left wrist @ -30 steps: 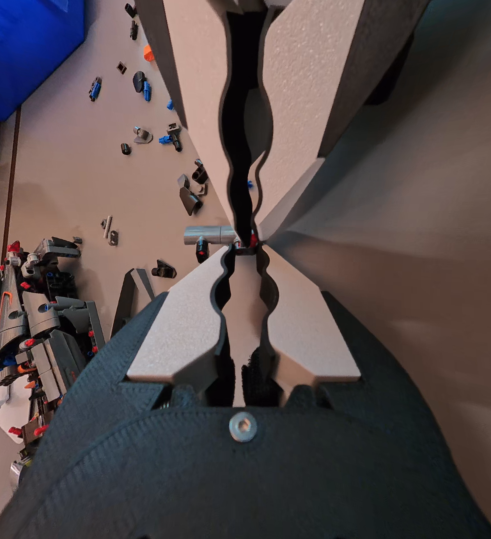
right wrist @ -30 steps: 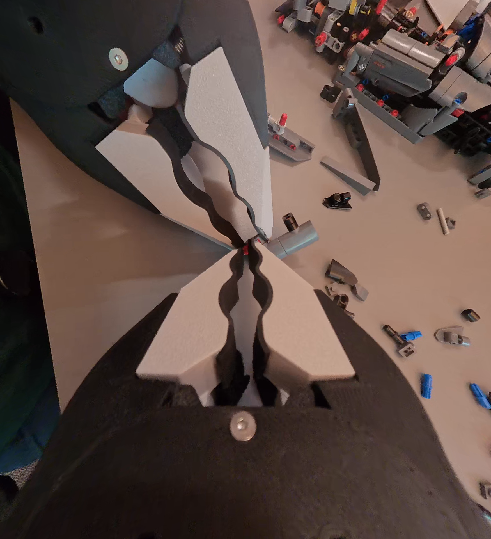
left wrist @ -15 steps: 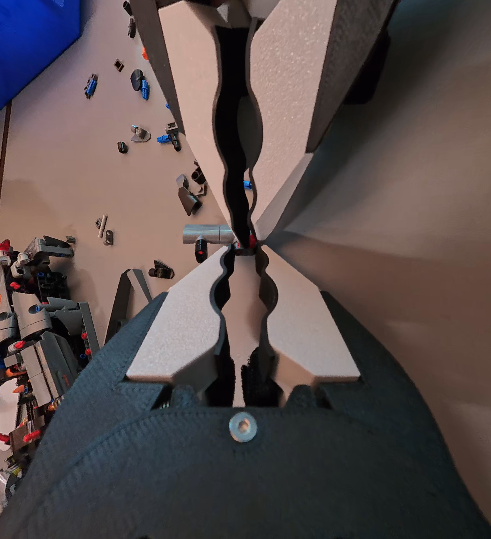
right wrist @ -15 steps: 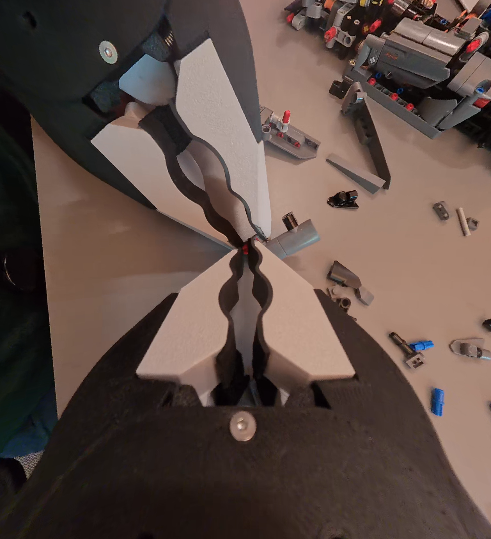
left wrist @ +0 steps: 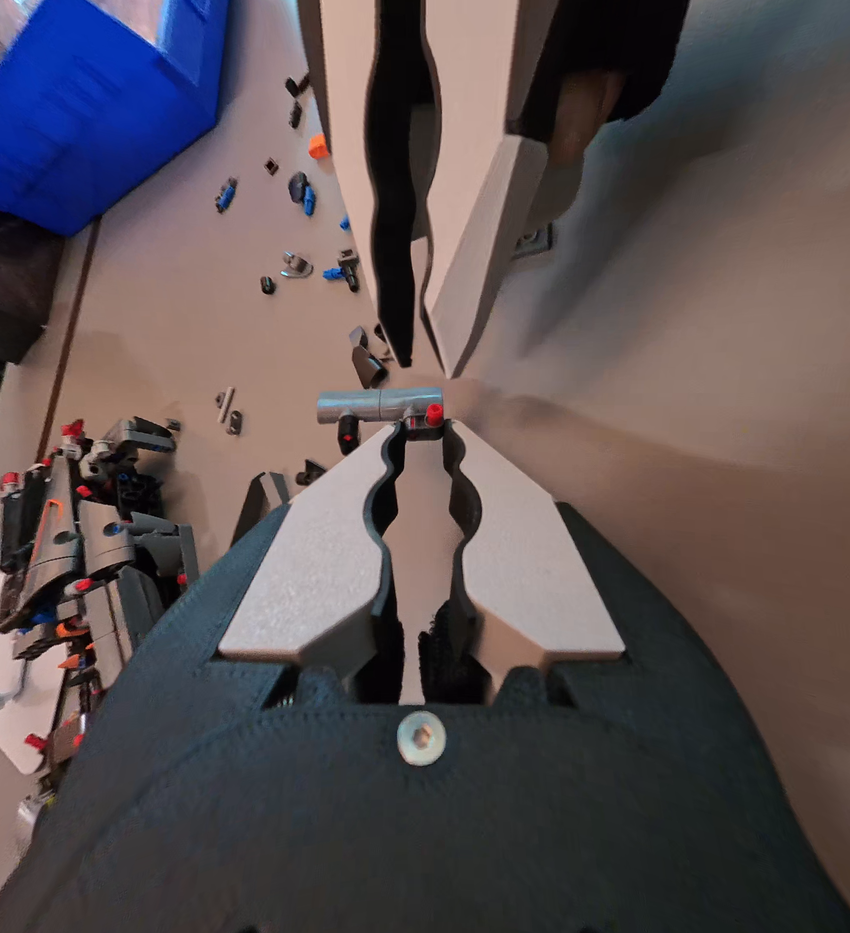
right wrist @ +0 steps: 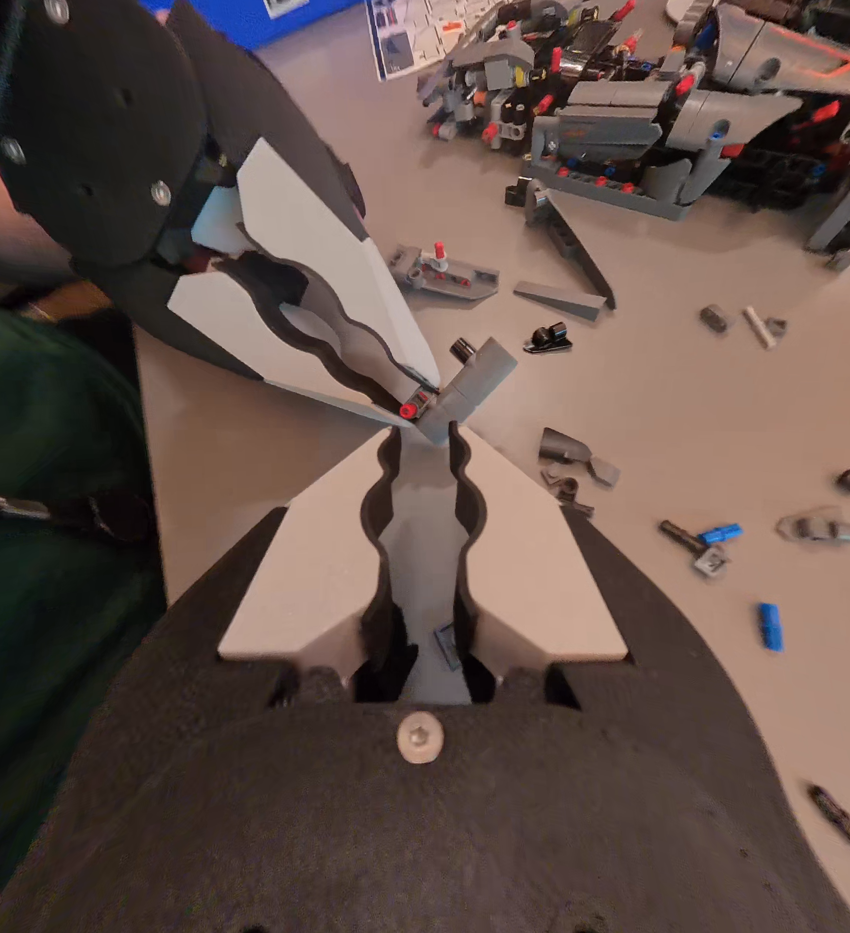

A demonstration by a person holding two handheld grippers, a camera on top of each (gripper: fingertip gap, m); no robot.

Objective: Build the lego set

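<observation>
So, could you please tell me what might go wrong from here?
The left gripper pinches only the small connector end of the grey tube piece, so the piece could twist or slip out. The right gripper, open and very close, might knock it. If dropped, it could land among the loose parts.

The right gripper (right wrist: pixel 424 430) has been drawn back from the grey cylinder piece (left wrist: pixel 378 405), its jaws now parted and empty. The piece, with its red pin (left wrist: pixel 432 410), is left clamped in the left gripper (left wrist: pixel 423 433) alone.
</observation>
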